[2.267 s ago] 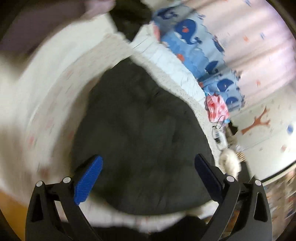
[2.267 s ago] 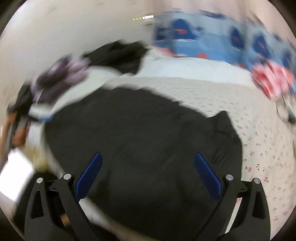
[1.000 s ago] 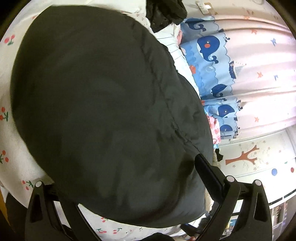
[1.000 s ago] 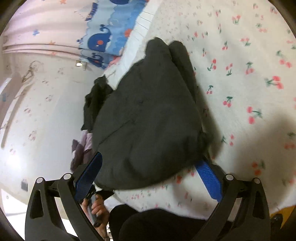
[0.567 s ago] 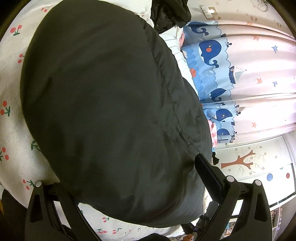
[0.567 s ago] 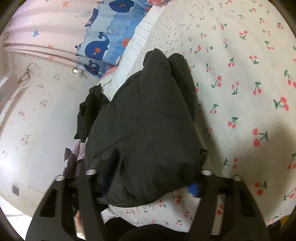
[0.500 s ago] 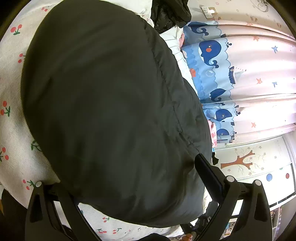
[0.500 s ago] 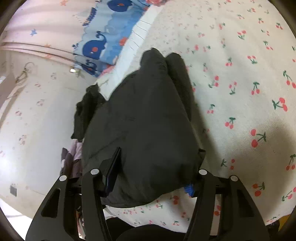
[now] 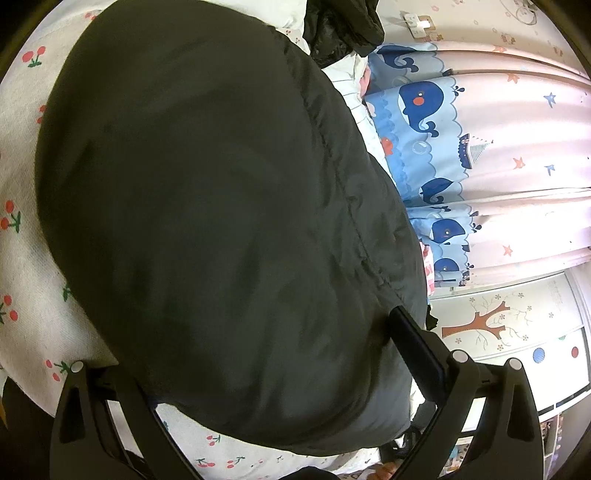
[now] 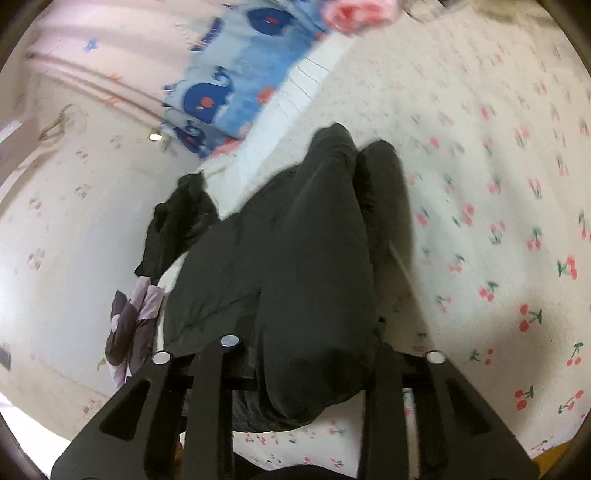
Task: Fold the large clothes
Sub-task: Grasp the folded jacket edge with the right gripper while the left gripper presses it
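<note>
A large dark padded jacket [image 9: 221, 221] lies folded on a white bedsheet with red cherries [image 9: 22, 184]. It fills the left wrist view and also shows in the right wrist view [image 10: 303, 266]. My left gripper [image 9: 258, 369] is wide open around the jacket's near edge; its left finger is hidden under the cloth. My right gripper [image 10: 306, 354] has closed on the jacket's near edge, with cloth bunched between its fingers [image 10: 380, 373].
Another dark garment [image 10: 173, 225] and a purple one [image 10: 129, 321] lie near the wall at the head of the bed. A pink curtain with blue whales [image 9: 480, 147] hangs beyond the bed. A pink-red bundle [image 10: 354, 13] lies at the far end.
My right gripper has closed from wide open onto the jacket's near edge. The left gripper has stayed open in place around the jacket.
</note>
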Motion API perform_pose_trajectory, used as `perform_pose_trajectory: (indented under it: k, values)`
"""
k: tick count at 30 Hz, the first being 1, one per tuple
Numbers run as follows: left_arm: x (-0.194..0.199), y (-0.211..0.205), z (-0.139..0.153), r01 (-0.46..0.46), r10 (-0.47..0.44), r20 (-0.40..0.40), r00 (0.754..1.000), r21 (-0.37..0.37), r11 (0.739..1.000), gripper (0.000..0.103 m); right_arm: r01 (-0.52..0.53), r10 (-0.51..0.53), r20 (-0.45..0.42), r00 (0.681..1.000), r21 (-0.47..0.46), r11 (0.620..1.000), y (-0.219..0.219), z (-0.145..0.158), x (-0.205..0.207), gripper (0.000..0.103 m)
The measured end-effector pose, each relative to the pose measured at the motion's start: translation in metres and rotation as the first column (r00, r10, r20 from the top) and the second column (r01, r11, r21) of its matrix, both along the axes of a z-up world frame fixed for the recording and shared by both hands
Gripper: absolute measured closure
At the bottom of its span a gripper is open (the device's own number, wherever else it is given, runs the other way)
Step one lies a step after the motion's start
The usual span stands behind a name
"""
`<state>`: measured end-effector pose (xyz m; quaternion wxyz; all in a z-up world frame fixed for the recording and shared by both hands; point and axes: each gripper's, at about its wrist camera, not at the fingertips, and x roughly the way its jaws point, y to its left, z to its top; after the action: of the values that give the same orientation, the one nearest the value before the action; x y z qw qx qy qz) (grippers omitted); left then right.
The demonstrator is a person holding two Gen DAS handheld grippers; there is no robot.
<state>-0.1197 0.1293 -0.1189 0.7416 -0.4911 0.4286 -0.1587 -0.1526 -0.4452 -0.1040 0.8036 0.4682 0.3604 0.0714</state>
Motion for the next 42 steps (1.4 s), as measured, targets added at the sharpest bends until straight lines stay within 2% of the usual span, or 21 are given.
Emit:
perform_pose_trajectory:
  k: [1,2,4,8,10,11,12,14,16,17,18,20,22,24,27,30,34,36,42]
  values:
    - [0.000,0.000,0.000,0.001,-0.001,-0.001,1.000,0.003,1.000,0.008,0.019,-0.018,-0.021,1.000,0.023,1.000,-0.004,-0.008,-0.001,0.042]
    - [0.000,-0.001,0.000,0.002,-0.002,-0.002,1.000,0.004,1.000,0.008,0.031,-0.030,-0.024,0.999,0.051,0.998,-0.008,-0.017,-0.001,0.039]
    - [0.001,-0.001,0.000,0.003,-0.003,-0.005,1.000,0.002,1.000,0.008,0.032,-0.033,0.005,0.999,0.079,0.996,-0.012,-0.023,-0.004,0.039]
    - [0.003,-0.002,0.000,0.001,-0.001,-0.006,1.000,0.004,1.000,0.008,0.020,-0.020,0.005,1.000,0.048,0.999,-0.008,-0.016,0.000,0.039]
    - [0.002,-0.001,0.000,-0.004,0.004,-0.001,1.000,-0.002,1.000,0.008,0.006,-0.006,0.061,0.998,0.004,1.000,-0.003,-0.001,-0.001,0.053]
    - [0.001,-0.001,0.000,-0.008,0.008,0.003,1.000,-0.006,1.000,0.008,0.009,-0.007,0.081,0.997,-0.027,1.000,-0.001,0.006,-0.002,0.064]
    - [0.002,0.000,-0.001,-0.012,0.012,0.003,1.000,-0.012,1.000,0.008,0.005,0.000,0.107,0.994,-0.048,0.999,0.002,0.013,-0.002,0.066]
    - [0.002,0.000,-0.002,-0.013,0.013,0.002,1.000,-0.011,1.000,0.008,-0.002,0.007,0.100,0.995,-0.049,0.999,0.003,0.014,0.002,0.066]
    - [0.002,-0.001,-0.001,-0.012,0.012,0.003,1.000,0.002,1.000,0.008,-0.007,0.008,0.044,0.999,-0.023,1.000,0.000,-0.001,0.006,0.063]
    - [0.002,-0.002,0.001,-0.018,0.018,0.006,1.000,0.024,1.000,0.008,-0.003,0.003,0.019,1.000,-0.007,1.000,-0.001,-0.009,0.007,0.053]
    - [0.001,-0.004,0.003,-0.024,0.023,0.011,1.000,0.046,0.999,0.008,0.004,-0.004,0.000,1.000,0.014,1.000,-0.003,-0.018,0.007,0.048]
    - [-0.001,-0.008,0.009,-0.037,0.034,0.024,0.999,0.100,0.994,0.008,-0.006,0.006,0.028,1.000,0.008,1.000,-0.003,-0.022,0.005,0.050]
    - [-0.003,-0.013,0.017,-0.054,0.047,0.046,0.998,0.179,0.982,0.008,-0.010,0.010,0.032,0.999,-0.016,1.000,-0.001,-0.020,0.005,0.051]
    - [-0.005,-0.021,0.025,-0.064,0.048,0.069,0.996,0.259,0.964,0.008,-0.016,0.020,0.054,0.998,-0.074,0.997,0.004,-0.010,0.004,0.068]
    - [-0.010,-0.031,0.038,-0.085,0.045,0.118,0.992,0.362,0.928,0.008,-0.002,0.026,0.120,0.992,-0.192,0.981,0.014,0.013,-0.003,0.079]
    - [-0.016,-0.042,0.050,-0.106,0.027,0.175,0.984,0.458,0.883,0.008,0.010,0.020,0.140,0.990,-0.206,0.979,0.017,0.018,-0.004,0.080]
    - [-0.020,-0.055,0.059,-0.118,-0.008,0.224,0.975,0.543,0.832,0.008,-0.001,0.014,0.078,0.997,-0.158,0.987,0.013,-0.009,-0.001,0.076]
    - [-0.021,-0.059,0.062,-0.121,-0.019,0.237,0.971,0.565,0.816,0.008,0.004,0.005,0.067,0.998,-0.128,0.992,0.011,-0.021,-0.002,0.069]
    - [-0.018,-0.057,0.064,-0.130,-0.018,0.247,0.969,0.572,0.810,0.008,-0.001,0.010,0.063,0.998,-0.144,0.990,0.011,-0.025,0.002,0.066]
